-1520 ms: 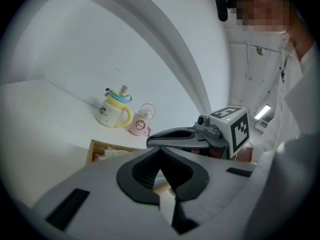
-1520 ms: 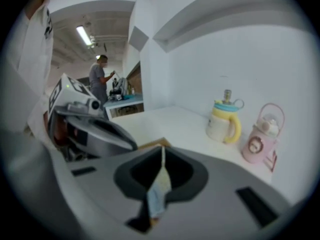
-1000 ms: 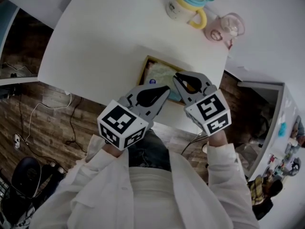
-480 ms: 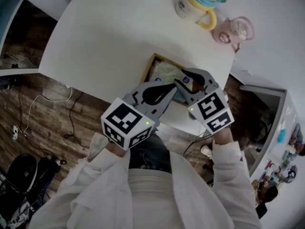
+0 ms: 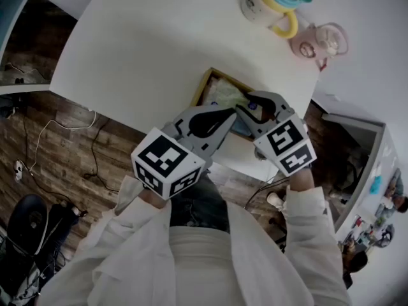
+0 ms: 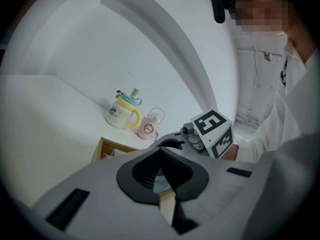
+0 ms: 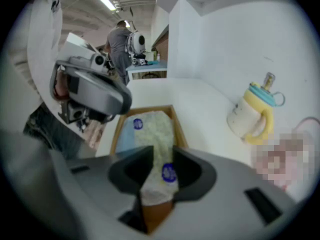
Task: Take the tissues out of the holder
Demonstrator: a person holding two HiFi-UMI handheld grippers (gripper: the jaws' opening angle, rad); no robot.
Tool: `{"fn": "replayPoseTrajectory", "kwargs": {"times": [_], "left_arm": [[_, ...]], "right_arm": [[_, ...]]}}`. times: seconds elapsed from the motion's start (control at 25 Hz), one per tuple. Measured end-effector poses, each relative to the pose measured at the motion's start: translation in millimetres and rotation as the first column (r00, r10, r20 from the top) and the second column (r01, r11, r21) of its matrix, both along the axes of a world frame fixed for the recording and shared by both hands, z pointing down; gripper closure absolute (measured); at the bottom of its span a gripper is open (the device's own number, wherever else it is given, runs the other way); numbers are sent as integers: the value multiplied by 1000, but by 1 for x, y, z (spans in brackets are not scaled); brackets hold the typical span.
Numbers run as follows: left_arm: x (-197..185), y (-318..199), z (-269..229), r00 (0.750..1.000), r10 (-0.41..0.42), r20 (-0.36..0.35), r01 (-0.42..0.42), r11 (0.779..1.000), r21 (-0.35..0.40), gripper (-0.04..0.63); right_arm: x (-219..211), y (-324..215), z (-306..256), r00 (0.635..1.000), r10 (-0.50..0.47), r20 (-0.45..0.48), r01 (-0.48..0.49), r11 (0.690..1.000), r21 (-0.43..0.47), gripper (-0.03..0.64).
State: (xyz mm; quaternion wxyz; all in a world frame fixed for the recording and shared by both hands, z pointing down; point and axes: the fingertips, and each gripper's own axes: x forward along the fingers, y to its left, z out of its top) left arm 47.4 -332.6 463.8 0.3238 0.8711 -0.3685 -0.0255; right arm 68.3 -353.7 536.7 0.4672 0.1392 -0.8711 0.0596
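A shallow wooden holder (image 5: 203, 89) sits at the near edge of the white table, with a pale green tissue pack (image 5: 224, 95) and a light blue pack (image 7: 127, 131) in it. My right gripper (image 5: 250, 107) reaches over the holder's near right part. Its jaws are opening, and the pale green pack (image 7: 156, 134) with a blue sticker stands between them in the right gripper view (image 7: 159, 176). My left gripper (image 5: 229, 113) hovers beside it on the left, just above the holder's near rim (image 6: 100, 148). Its jaws are together with nothing in them (image 6: 162, 176).
A white cup with a yellow handle and blue lid (image 5: 271, 5) and a small pink bottle (image 5: 322, 40) stand at the table's far right. The table's near edge (image 5: 127, 123) runs just under the grippers. A person (image 7: 120, 44) stands far off.
Both grippers have edged forward and a little right over the holder. The right gripper's tips now reach over the tissue packs.
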Motion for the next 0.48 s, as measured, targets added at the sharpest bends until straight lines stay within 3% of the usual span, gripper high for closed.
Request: {"fn": "replayPoseTrajectory", "kwargs": {"times": [0.28,0.48], "left_arm": [[-6,-3,-3,999,-26,-26,26,1000,-3,583],[-7,-3,-5,999,-33,-30,33,999,-2,583]], "right_arm": [[-3,-2,-4,1000,0,17,0,1000,26,499],[-5,3,-3,1000,-16,18,16,1000,5,549]]}}
